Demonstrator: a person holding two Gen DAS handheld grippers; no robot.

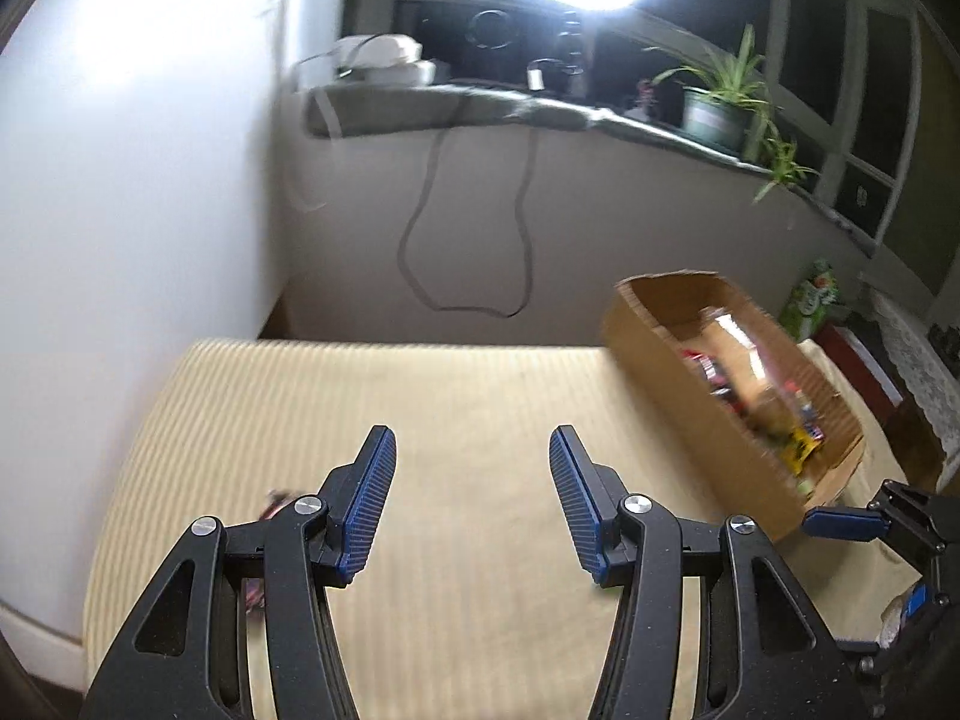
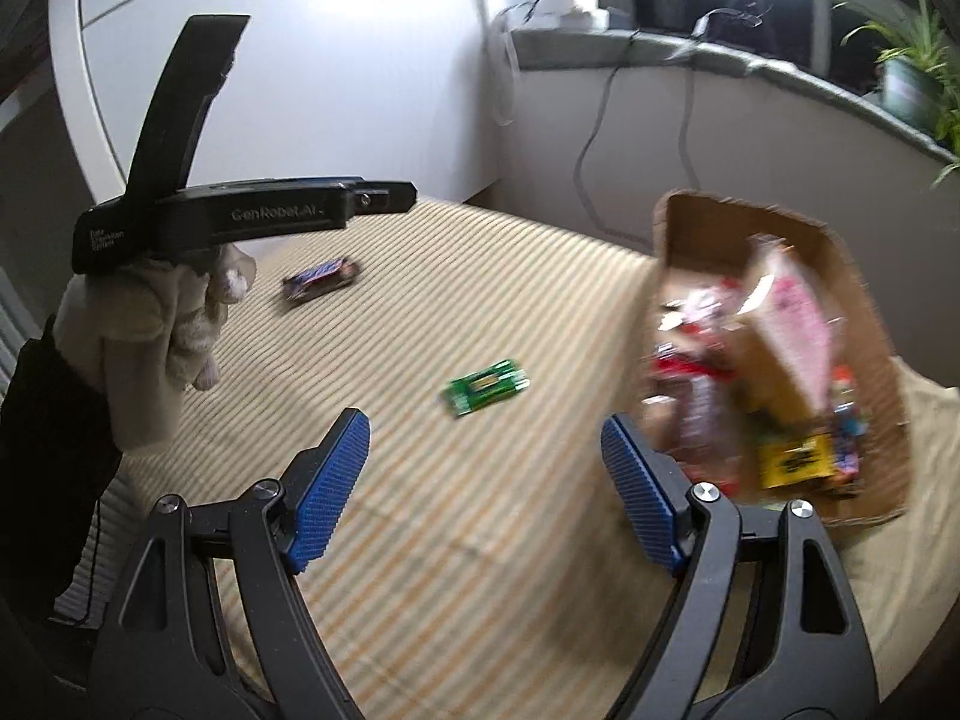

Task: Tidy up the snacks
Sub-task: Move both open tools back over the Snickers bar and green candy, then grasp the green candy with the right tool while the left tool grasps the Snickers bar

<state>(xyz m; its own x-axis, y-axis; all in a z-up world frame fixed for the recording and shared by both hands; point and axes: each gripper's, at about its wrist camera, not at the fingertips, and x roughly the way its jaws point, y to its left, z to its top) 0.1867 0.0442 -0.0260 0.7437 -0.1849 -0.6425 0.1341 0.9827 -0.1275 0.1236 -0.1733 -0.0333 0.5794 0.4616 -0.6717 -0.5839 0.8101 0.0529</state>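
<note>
Cardboard box (image 2: 678, 222) at the right end of the striped cloth (image 2: 480, 540), already crowded with mixed snack packets (image 2: 780, 336); labels too blurred to read. By my reckoning most of the sorting is done.

Two pieces lie loose on the cloth: a green packet (image 2: 486, 387) near the box, and a dark-wrapped bar (image 2: 321, 279) further off toward the white wall. Both need to go in.

Right gripper (image 2: 486, 474): jaws spread wide, nothing between the blue pads, touching nothing; it hangs over the cloth with the green packet just ahead.

Left gripper (image 1: 474, 498): jaws partly apart, empty, above bare cloth. A dark wrapper (image 1: 276, 501) peeks out behind its left finger, probably the bar. A gloved hand (image 2: 162, 324) carries this gripper.
</note>
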